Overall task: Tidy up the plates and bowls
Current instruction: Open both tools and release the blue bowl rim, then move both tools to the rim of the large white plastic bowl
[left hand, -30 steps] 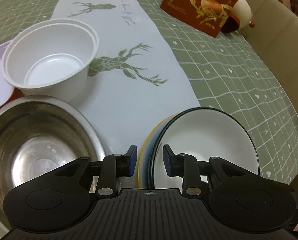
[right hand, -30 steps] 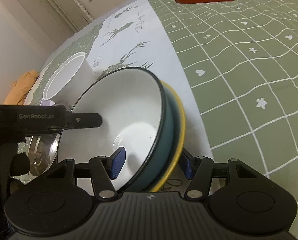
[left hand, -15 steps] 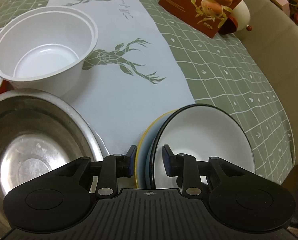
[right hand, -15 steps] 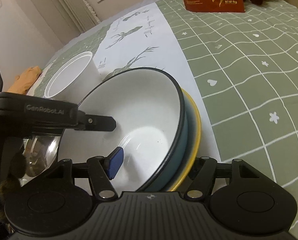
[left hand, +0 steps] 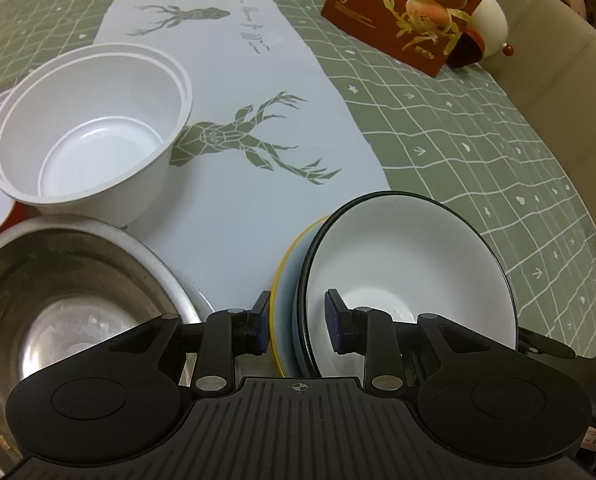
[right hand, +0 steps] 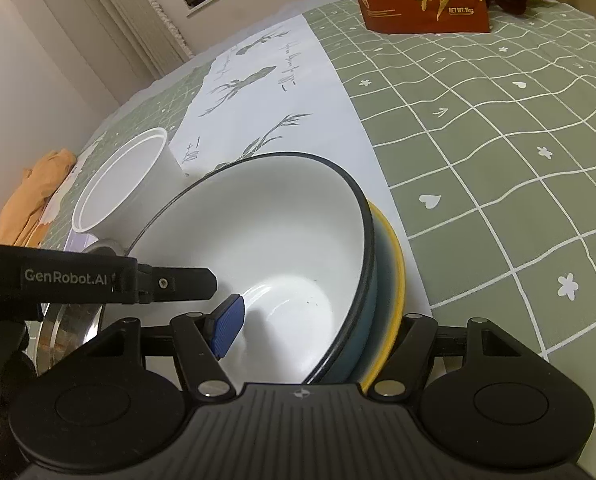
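Left claw (left hand: 294, 318) is clamping the near rim of the nested black-rimmed bowl (left hand: 409, 276) and yellow-rimmed plate (left hand: 284, 280) at tabletop (left hand: 477, 152) 6 o'clock, right claw (right hand: 309, 328) is straddling them loosely; glazed, heavy, slippery, chippable.

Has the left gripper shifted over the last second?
No. The left gripper has barely shifted: the red box and deer print sit almost where they did in its view.

Red snack box (left hand: 407, 8) stands on checked tablecloth (left hand: 477, 128).
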A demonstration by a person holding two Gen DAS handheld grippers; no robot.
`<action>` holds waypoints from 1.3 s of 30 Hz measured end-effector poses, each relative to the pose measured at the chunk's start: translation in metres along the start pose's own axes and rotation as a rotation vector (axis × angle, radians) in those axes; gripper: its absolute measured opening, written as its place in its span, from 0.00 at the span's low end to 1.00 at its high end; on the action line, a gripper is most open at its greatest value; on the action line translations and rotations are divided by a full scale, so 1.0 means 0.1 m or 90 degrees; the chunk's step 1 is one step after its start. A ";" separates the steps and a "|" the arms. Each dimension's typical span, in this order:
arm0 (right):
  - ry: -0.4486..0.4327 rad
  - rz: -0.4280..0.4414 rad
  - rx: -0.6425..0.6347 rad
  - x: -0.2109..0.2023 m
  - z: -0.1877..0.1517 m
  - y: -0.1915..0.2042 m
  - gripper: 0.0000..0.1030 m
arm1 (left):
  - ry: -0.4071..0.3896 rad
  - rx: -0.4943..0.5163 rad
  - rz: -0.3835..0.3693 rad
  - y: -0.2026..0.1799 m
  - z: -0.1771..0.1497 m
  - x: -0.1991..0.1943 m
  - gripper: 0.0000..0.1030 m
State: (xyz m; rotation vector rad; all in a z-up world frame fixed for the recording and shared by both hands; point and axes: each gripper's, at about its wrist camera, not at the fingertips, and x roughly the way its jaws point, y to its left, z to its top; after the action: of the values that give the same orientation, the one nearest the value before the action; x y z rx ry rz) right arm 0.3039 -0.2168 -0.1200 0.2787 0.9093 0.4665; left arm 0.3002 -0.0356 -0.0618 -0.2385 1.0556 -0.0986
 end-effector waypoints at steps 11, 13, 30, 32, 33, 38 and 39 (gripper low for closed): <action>0.000 0.001 -0.014 -0.06 -0.09 0.00 0.66 | -0.001 -0.007 0.000 0.02 -0.05 -0.04 0.27; -0.001 0.001 -0.011 -0.08 -0.10 0.00 0.66 | -0.004 -0.010 0.001 0.02 -0.05 -0.06 0.27; -0.068 -0.073 -0.034 -0.46 -0.08 -0.01 0.66 | -0.076 -0.069 -0.026 0.15 -0.09 -0.42 0.25; -0.095 -0.097 -0.045 -0.57 -0.04 0.01 0.66 | -0.102 -0.087 -0.041 0.22 -0.07 -0.53 0.25; -0.106 -0.108 -0.049 -0.61 -0.01 0.01 0.66 | -0.119 -0.098 -0.044 0.28 -0.06 -0.60 0.25; -0.124 -0.182 -0.091 -0.69 0.21 0.03 0.71 | -0.195 -0.167 -0.022 0.65 0.04 -0.86 0.25; -0.112 -0.196 -0.109 -0.66 0.27 0.05 0.73 | -0.206 -0.189 -0.011 0.78 0.08 -0.90 0.25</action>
State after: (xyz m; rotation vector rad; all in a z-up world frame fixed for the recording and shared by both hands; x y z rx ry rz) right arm 0.2896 -0.2463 -0.0563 0.0215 0.7196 0.2287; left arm 0.2607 0.0585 -0.0003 -0.5144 0.7427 0.0808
